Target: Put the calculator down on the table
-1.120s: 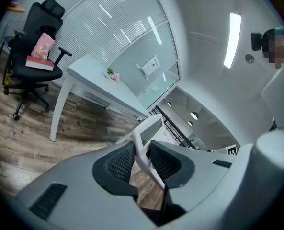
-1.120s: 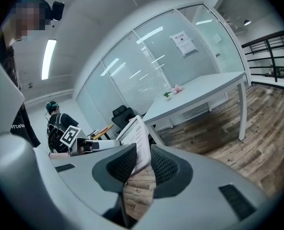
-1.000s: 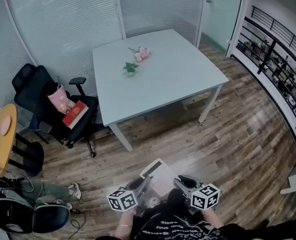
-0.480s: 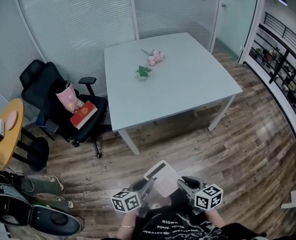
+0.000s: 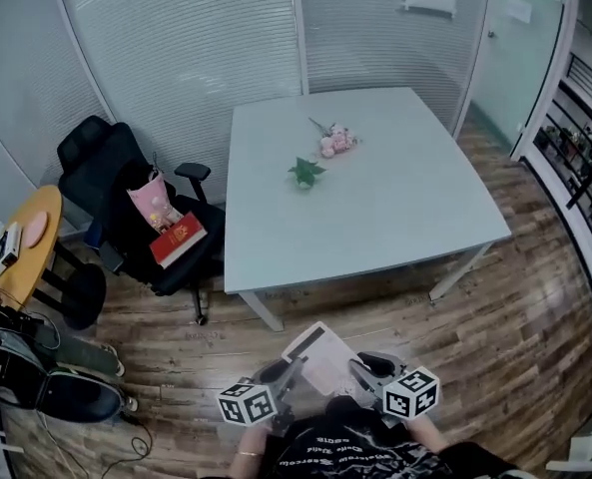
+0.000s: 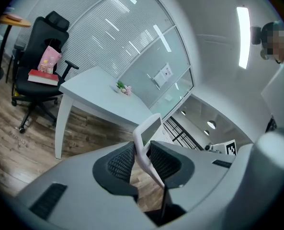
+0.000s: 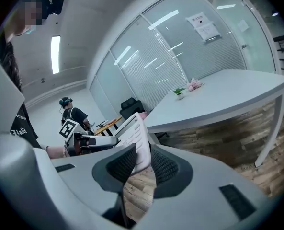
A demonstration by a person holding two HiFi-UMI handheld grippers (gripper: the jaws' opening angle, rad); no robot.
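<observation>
White calculator (image 5: pixel 318 357) held above the wood floor (image 5: pixel 495 312) at 6 o'clock in head view, left tongs (image 5: pixel 289 376) clamped on its left edge, right tongs (image 5: pixel 362 370) clamped on its right edge, pale surface (image 5: pixel 375 218) well apart at 12 o'clock

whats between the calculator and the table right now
Only bare wood floor, as the head view shows; the calculator is short of the table, with nothing else between.

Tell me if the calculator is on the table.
No, left gripper and right gripper hold the calculator over the floor, short of the table.
</observation>
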